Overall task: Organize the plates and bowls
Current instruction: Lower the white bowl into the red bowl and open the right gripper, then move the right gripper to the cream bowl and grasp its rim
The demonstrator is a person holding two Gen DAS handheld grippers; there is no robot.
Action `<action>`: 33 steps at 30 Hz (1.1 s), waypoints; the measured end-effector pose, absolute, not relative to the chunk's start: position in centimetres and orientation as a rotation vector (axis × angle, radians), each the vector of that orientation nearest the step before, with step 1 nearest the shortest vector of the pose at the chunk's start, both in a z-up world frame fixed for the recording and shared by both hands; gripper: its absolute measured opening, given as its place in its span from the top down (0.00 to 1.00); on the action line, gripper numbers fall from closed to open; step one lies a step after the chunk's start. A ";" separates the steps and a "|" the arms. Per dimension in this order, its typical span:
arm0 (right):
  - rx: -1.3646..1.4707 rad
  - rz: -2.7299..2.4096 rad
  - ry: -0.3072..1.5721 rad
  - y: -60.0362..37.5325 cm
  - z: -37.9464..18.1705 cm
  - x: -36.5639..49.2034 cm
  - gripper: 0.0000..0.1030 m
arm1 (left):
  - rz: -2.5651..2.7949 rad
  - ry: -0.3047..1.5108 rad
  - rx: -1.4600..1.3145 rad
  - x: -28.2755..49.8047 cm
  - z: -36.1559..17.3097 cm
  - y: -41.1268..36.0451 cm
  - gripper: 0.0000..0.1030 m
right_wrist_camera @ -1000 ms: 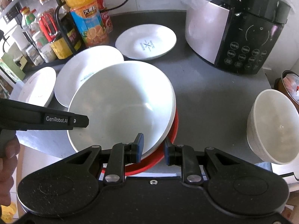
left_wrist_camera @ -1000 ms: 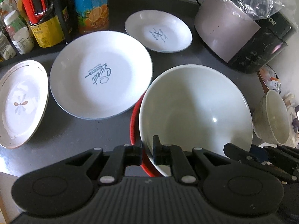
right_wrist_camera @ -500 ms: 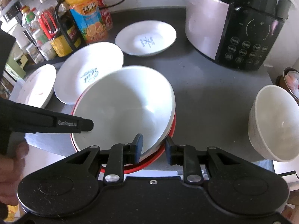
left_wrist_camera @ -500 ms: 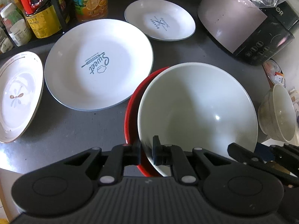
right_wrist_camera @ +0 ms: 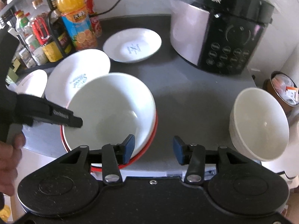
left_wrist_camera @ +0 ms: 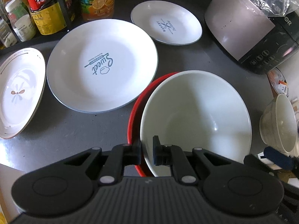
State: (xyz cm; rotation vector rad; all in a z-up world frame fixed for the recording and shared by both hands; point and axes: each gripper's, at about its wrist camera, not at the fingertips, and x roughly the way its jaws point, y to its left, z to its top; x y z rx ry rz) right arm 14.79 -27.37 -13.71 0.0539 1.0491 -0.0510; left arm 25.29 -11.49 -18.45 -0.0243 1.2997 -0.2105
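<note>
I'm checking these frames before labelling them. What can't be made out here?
- Red bowl: both views show only its rim; the white bowl nested inside hides the rest.
- Right gripper: in the left wrist view, only a blurred tip at the frame edge.
- Condiment bottles' labels: too small, blurred.

A plain white bowl (left_wrist_camera: 196, 115) is showing a glossy, unmarked inside, with a red bowl (left_wrist_camera: 136, 108) rimming it. The big white plate (left_wrist_camera: 101, 65) is wearing blue "Sweet" lettering, the smaller plate (left_wrist_camera: 166, 26) blue "BAKERY" print. The left plate (left_wrist_camera: 18, 93) is carrying a brown-and-grey petal motif. The tabletop (left_wrist_camera: 74, 128) is looking dark grey. A cream bowl (right_wrist_camera: 259, 123) is showing no pattern.
</note>
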 end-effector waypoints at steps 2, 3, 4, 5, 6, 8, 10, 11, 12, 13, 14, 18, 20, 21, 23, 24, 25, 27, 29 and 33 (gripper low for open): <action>0.077 -0.057 1.065 -27.9 -14.3 14.7 0.56 | -0.215 1.299 -0.026 25.4 -18.5 -11.7 0.92; 0.094 -0.055 1.074 -28.1 -14.6 14.8 0.56 | -0.217 1.295 -0.023 25.4 -18.6 -11.9 0.92; 0.108 -0.053 1.087 -28.2 -14.9 14.7 0.58 | -0.219 1.290 -0.018 25.5 -18.6 -12.2 0.92; 0.136 -0.040 1.090 -28.5 -15.1 14.7 0.60 | -0.221 1.285 -0.013 25.5 -18.6 -12.5 0.92; 0.155 -0.028 1.096 -28.7 -15.3 14.8 0.67 | -0.222 1.285 -0.008 25.7 -18.6 -12.7 0.92; 0.165 -0.018 1.097 -28.8 -15.3 14.8 0.74 | -0.230 1.284 -0.006 25.8 -18.6 -13.3 0.92; 0.167 -0.026 1.080 -29.1 -15.1 14.9 0.77 | -0.236 1.285 -0.002 26.1 -18.6 -13.9 0.92; 0.179 -0.023 1.069 -29.4 -14.9 14.9 0.77 | -0.235 1.286 0.004 26.2 -18.6 -14.0 0.92; 0.198 -0.020 1.058 -29.9 -14.8 14.9 0.77 | -0.228 1.284 0.016 26.3 -18.5 -14.3 0.91; 0.209 -0.021 1.050 -30.3 -14.7 14.9 0.75 | -0.221 1.282 0.024 26.5 -18.3 -14.6 0.91; 0.212 -0.025 1.045 -30.6 -14.6 14.9 0.75 | -0.215 1.280 0.026 26.5 -18.2 -14.7 0.91; 0.267 -0.016 1.033 -32.7 -14.2 14.9 0.73 | -0.209 1.271 0.057 26.9 -17.4 -15.4 0.87; 0.278 -0.009 1.024 -33.6 -13.9 14.7 0.68 | -0.198 1.278 0.076 27.0 -17.0 -15.8 0.81; 0.279 -0.004 1.020 -33.9 -13.7 14.6 0.63 | -0.188 1.269 0.083 26.9 -16.7 -16.0 0.77; 0.285 0.014 1.013 -34.7 -13.5 14.5 0.61 | -0.178 1.213 0.111 26.6 -15.8 -16.5 0.50; 0.286 0.019 1.009 -35.1 -13.5 14.4 0.61 | -0.171 1.186 0.134 26.4 -15.5 -16.8 0.44; 0.287 0.020 1.009 -35.4 -13.5 14.4 0.61 | -0.164 1.163 0.154 26.3 -15.2 -17.1 0.40; 0.305 0.020 1.012 -36.3 -13.6 14.3 0.61 | -0.149 1.148 0.173 26.5 -14.7 -17.7 0.39; 0.316 0.013 1.006 -37.1 -13.4 14.1 0.61 | -0.157 1.143 0.160 26.8 -14.1 -18.1 0.39; 0.334 -0.015 0.990 -39.0 -12.9 13.6 0.56 | -0.190 1.120 0.165 27.0 -12.8 -20.1 0.37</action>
